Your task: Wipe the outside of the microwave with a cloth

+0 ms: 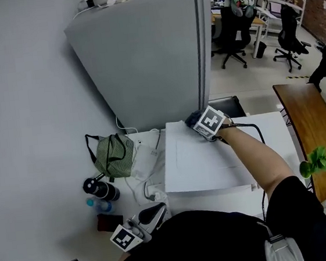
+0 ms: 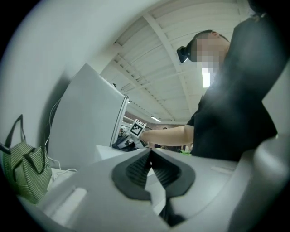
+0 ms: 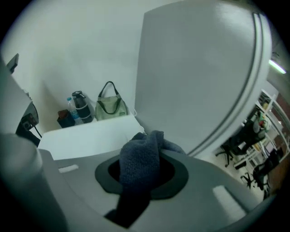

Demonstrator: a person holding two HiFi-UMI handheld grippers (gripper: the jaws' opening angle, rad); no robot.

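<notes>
The left claw [image 2: 151,159] is clenched, its ribbed pads meeting with nothing between them, and it is held low against the person's dark shirt, just off the near left corner of the microwave [image 1: 207,163]. To that claw's left on the white surface [image 1: 143,136] stand a dark bottle [image 1: 101,189] and a small water bottle [image 1: 100,205], with a green bag [image 1: 113,153] beyond them beside the wall. Ahead and to the right, past the flat white top of the microwave, the right claw [image 3: 145,158] is grasping a dark blue cloth [image 3: 140,163] that bunches up out of its jaws and hangs down in front of them. Seen from the head view, this claw sits at the far edge of the microwave's top with the arm stretched across it, and the cloth lies at that far edge; whether it presses on the casing cannot be told. Directly behind the right claw rises a tall grey refrigerator [image 1: 148,52], close to the cloth. Well off to the claw's right, office chairs [image 1: 233,25] stand on the floor, and a wooden table [image 1: 309,133] runs along the right side
</notes>
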